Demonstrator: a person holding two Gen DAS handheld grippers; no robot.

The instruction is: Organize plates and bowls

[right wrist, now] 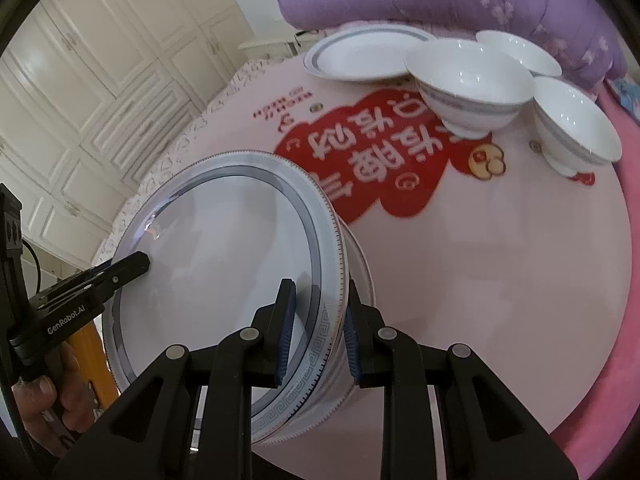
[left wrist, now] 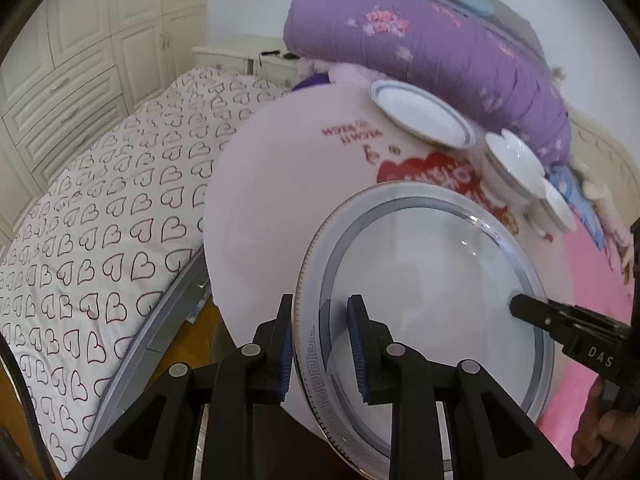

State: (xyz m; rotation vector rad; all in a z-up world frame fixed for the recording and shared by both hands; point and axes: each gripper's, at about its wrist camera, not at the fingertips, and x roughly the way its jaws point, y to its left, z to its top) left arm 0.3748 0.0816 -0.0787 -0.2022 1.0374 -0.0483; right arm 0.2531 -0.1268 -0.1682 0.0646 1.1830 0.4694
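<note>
A large white plate [left wrist: 432,292] with a grey-blue band and a key-pattern rim hangs tilted over the near edge of the round pink table [left wrist: 272,184]. My left gripper [left wrist: 320,308] is shut on its left rim. My right gripper [right wrist: 320,292] is shut on the opposite rim of the plate [right wrist: 224,264]. Each view shows the other gripper's fingertips [left wrist: 528,308] [right wrist: 132,266] on the plate's far side. At the back of the table [right wrist: 480,260] lie a smaller plate [right wrist: 360,56] and three white bowls [right wrist: 468,80] [right wrist: 516,52] [right wrist: 576,120].
A red label [right wrist: 360,160] covers the table's middle. A purple quilt [left wrist: 440,48] is piled behind the dishes. A heart-patterned bed [left wrist: 100,200] lies to the left, with a white wardrobe [right wrist: 100,80] and a nightstand [left wrist: 240,54] beyond. A hand [right wrist: 52,400] grips the left tool.
</note>
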